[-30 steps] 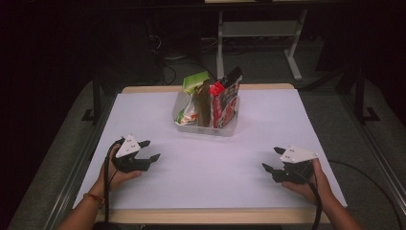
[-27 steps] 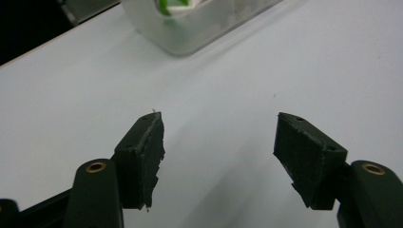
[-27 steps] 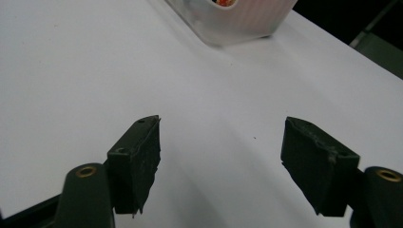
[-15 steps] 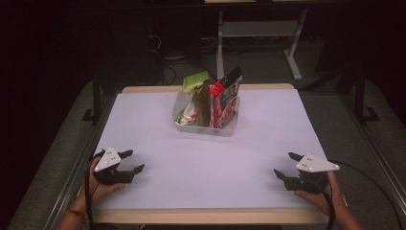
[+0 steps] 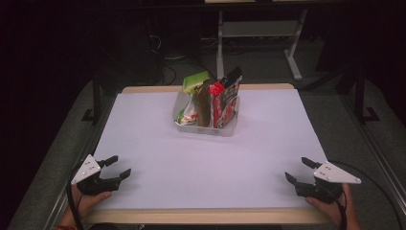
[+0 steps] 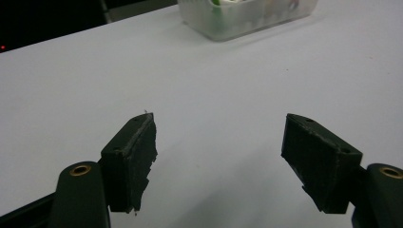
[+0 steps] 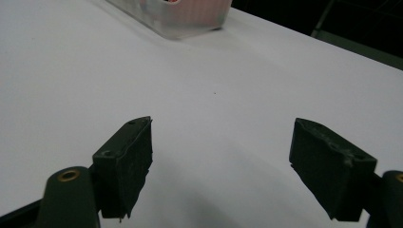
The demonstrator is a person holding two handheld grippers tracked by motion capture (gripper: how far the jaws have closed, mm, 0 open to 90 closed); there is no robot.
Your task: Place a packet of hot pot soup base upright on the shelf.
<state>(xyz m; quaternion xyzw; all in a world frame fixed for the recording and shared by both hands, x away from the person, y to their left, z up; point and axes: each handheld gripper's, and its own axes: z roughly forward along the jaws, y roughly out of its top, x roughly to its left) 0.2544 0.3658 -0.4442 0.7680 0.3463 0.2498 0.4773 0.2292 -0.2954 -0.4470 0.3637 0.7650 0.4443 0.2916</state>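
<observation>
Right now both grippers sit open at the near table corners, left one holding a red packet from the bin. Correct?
Not quite: the left gripper holds nothing, as the left gripper view shows. The red packet stands in the bin. The right gripper is open too.

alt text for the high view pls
A clear plastic bin of upright snack packets sits toward the far side of a white table. Near its front corners, the left claw and right claw rest open and empty.
</observation>
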